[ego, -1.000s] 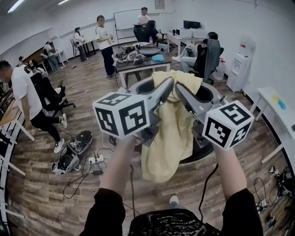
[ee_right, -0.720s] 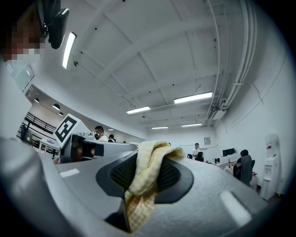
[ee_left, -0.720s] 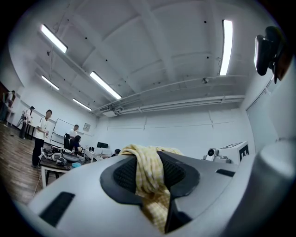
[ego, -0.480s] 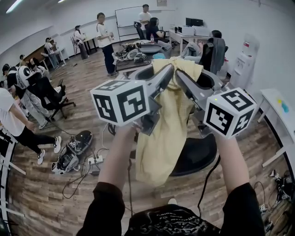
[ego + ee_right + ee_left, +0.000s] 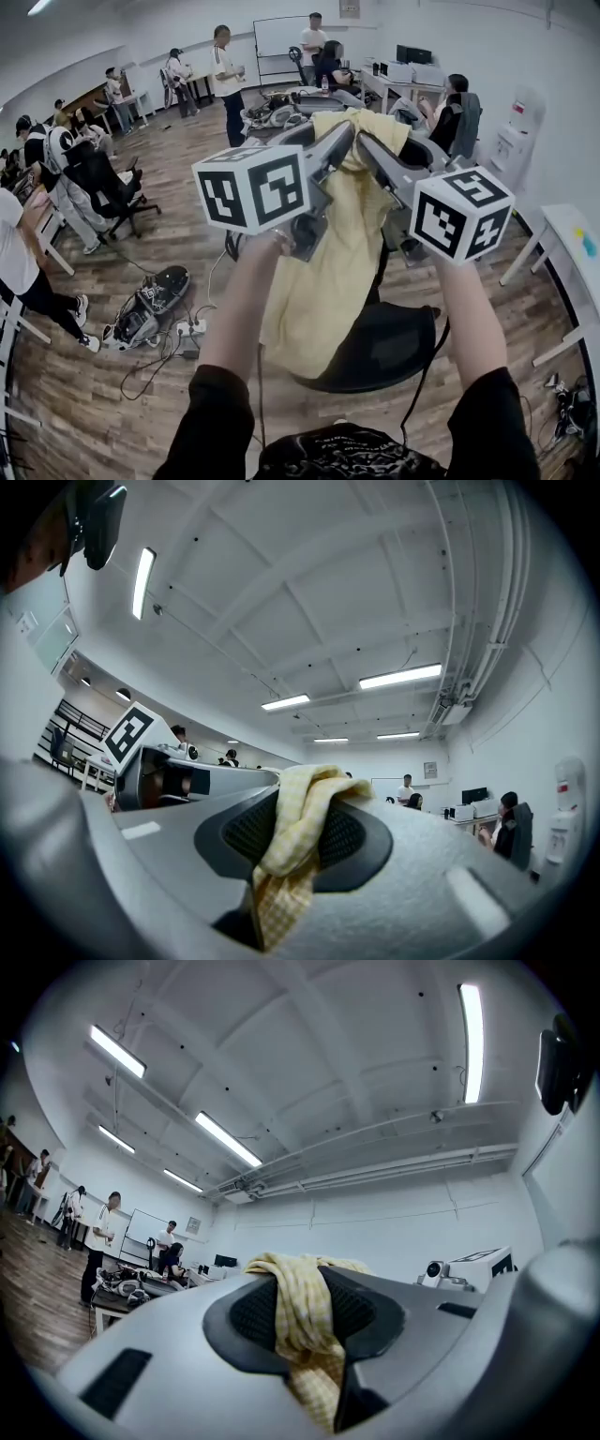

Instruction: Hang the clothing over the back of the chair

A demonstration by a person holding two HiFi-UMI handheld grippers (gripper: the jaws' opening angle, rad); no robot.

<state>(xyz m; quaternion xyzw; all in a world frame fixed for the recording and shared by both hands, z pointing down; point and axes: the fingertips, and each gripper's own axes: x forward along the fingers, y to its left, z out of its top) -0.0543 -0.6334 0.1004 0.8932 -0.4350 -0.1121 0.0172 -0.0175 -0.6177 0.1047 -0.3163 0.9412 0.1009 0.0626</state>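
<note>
A pale yellow checked garment (image 5: 323, 272) hangs down in front of me in the head view, held up by its top edge. My left gripper (image 5: 345, 139) is shut on that edge; its own view shows the cloth (image 5: 305, 1321) pinched between the dark pads. My right gripper (image 5: 367, 145) is shut on the same edge just beside it, cloth (image 5: 286, 846) caught between its pads. Both point slightly upward, side by side. A black office chair (image 5: 394, 342) stands below and behind the garment, its back mostly hidden by the cloth and grippers.
Cables, a power strip and a dark device (image 5: 150, 309) lie on the wooden floor at the left. A table (image 5: 300, 98) loaded with gear stands beyond the chair. Several people stand or sit around the room. A white desk edge (image 5: 562, 234) is at the right.
Both grippers have lifted the garment and carried it forward over the chair. The chair's seat now shows lower and nearer under the cloth. The people at the left have moved.
</note>
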